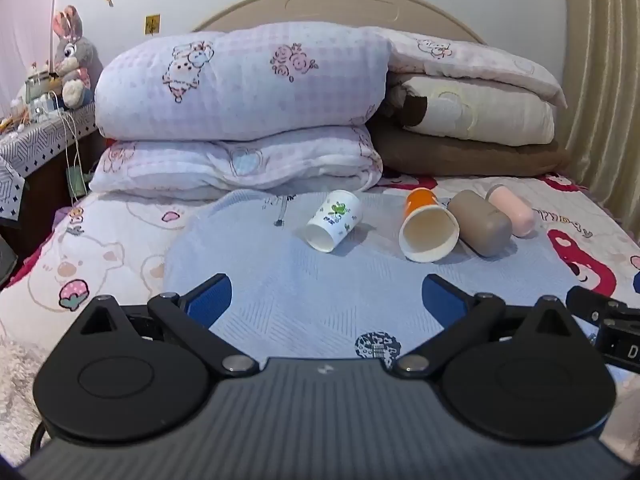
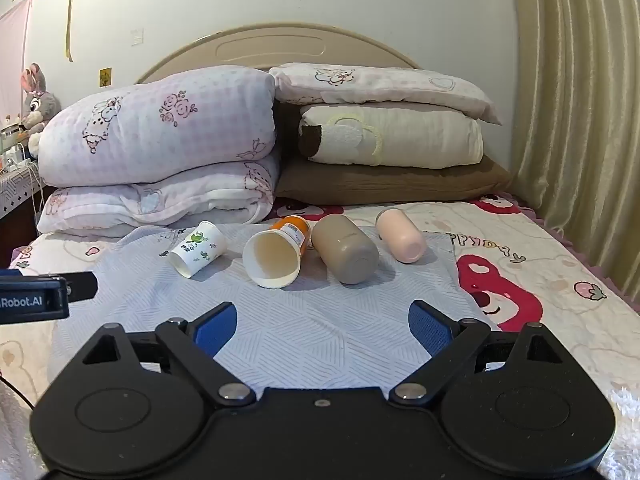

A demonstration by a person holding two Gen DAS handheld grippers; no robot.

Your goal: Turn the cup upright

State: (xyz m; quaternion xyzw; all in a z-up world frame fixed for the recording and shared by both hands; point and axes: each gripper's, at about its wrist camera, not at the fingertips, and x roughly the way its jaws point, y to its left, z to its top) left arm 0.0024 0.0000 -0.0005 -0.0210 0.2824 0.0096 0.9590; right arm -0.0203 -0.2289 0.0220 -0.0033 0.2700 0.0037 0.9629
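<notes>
Several cups lie on their sides in a row on a pale blue cloth on the bed. From the left: a small white paper cup with green print, an orange paper cup with its mouth toward me, a taupe cup and a pink cup. My left gripper is open and empty, well short of the cups. My right gripper is open and empty, also short of them.
Folded quilts and pillows are stacked behind the cups against the headboard. A curtain hangs on the right. A side table with a plush rabbit stands at the left. The other gripper's body shows at each view's edge.
</notes>
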